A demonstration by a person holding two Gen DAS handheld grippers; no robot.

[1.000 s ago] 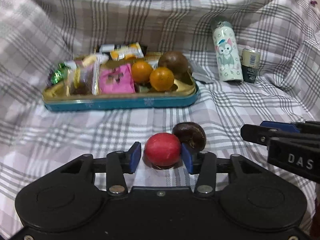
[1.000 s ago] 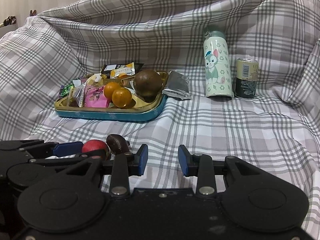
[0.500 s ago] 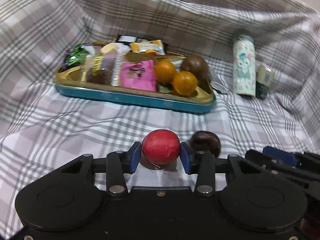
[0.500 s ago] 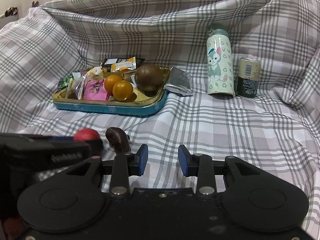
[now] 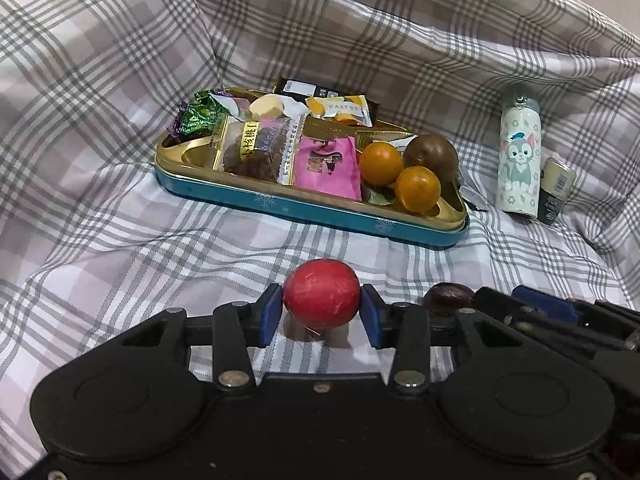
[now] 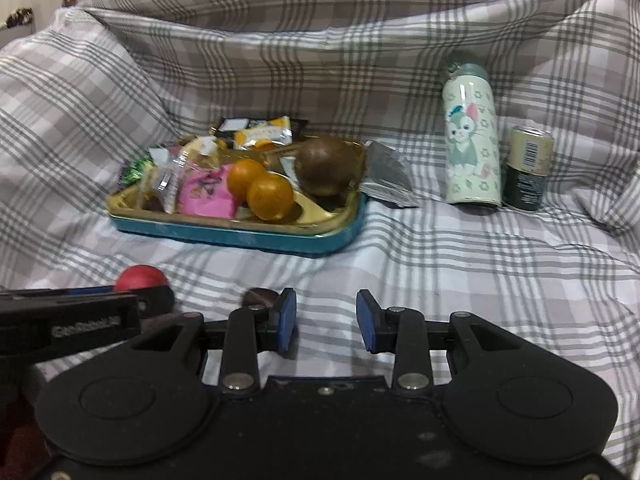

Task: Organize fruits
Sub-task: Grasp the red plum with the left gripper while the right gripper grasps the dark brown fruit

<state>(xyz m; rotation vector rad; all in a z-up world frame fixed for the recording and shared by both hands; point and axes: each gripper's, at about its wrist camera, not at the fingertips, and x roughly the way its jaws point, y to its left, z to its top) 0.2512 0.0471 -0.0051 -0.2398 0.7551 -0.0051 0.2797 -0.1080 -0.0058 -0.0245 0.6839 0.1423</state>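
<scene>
My left gripper (image 5: 321,312) is shut on a red round fruit (image 5: 321,293), which sits between both blue pads just above the plaid cloth. A dark brown fruit (image 5: 448,298) lies on the cloth to its right. In the right wrist view this dark fruit (image 6: 260,296) peeks out behind the left finger of my right gripper (image 6: 326,316). That gripper stands open by a narrow gap with nothing in it. Farther back is the teal and gold tray (image 5: 280,206), holding two oranges (image 5: 380,162) and a brown round fruit (image 5: 431,156) at its right end.
Snack packets (image 5: 324,162) fill the tray's left and middle. A cartoon-cat bottle (image 5: 518,160) and a small can (image 5: 556,192) stand right of the tray, with a silver packet (image 6: 386,178) between. The plaid cloth rises in folds at the back and both sides.
The left gripper's jaws narrowed onto the red fruit, and it rolled and shifted with the fruit. The right gripper moved so the dark fruit now sits behind its left finger.
</scene>
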